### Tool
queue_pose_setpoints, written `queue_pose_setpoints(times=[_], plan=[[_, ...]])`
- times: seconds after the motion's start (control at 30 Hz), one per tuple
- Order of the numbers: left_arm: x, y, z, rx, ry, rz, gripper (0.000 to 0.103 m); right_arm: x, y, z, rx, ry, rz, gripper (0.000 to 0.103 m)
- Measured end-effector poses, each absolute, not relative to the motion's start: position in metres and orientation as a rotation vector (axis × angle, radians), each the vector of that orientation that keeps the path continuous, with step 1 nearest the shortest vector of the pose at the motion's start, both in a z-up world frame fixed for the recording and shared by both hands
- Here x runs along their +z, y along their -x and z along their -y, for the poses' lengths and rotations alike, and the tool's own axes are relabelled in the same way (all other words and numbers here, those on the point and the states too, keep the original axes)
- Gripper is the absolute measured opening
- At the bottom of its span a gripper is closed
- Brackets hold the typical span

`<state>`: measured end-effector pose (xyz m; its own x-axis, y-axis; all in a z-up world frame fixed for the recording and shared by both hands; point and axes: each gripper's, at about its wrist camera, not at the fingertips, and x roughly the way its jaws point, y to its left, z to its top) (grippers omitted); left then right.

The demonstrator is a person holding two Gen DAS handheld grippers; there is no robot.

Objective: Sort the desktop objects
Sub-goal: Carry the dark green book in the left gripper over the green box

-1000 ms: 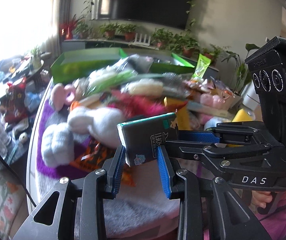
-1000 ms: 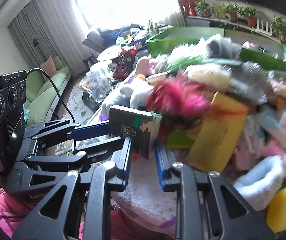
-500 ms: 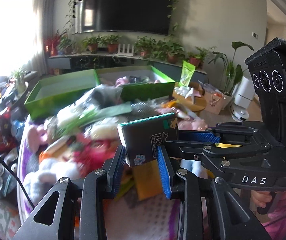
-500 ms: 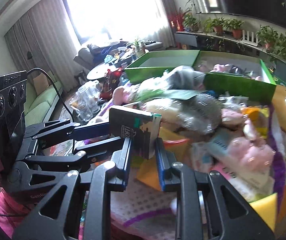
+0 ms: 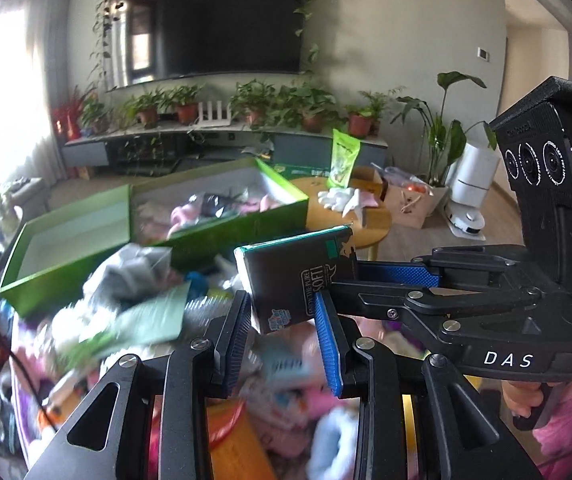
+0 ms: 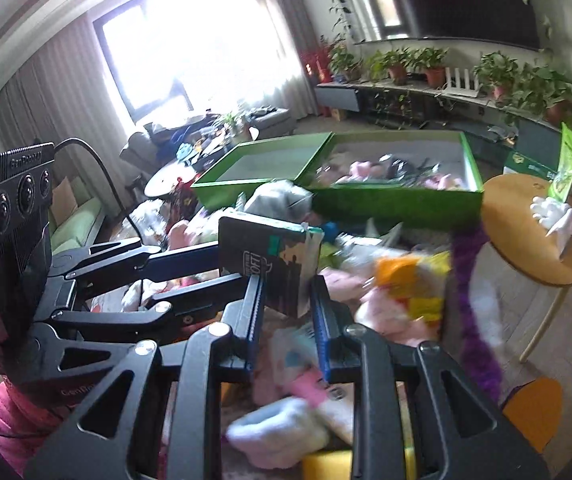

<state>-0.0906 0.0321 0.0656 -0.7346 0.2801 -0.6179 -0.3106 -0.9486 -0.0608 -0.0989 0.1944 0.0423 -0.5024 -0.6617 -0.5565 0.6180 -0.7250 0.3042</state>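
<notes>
A dark tissue pack with a teal edge and the word SOFT (image 5: pixel 295 276) is held in the air between both grippers. My left gripper (image 5: pixel 284 312) is shut on its lower end. My right gripper (image 6: pixel 287 300) is shut on the same pack (image 6: pixel 272 264) from the other side. In the left wrist view the right gripper reaches in from the right. Below lies a blurred pile of plush toys and packets (image 5: pixel 146 320). Behind it stand two green boxes: one empty (image 5: pixel 70 248), one holding soft items (image 5: pixel 222 204).
A round wooden side table (image 6: pixel 525 232) stands to the right with a green packet (image 6: pixel 567 160) and white cloth. A TV shelf with potted plants (image 5: pixel 246 112) runs along the back wall. A sofa (image 6: pixel 78 216) is at the left.
Both grippers have lifted and carried the tissue pack together, and the views now look higher, over the pile toward the green boxes. The grip on the pack is unchanged.
</notes>
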Motion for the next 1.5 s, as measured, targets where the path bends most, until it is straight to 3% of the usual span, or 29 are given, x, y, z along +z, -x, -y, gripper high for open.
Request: queue_pose_setpoints(times=[1.5], plan=[[0.131, 0.249, -0.073, 2.657, 0.843, -0.173, 0.033, 0.101, 0.252, -0.234, -2.286, -0.747, 0.211, 0.025]])
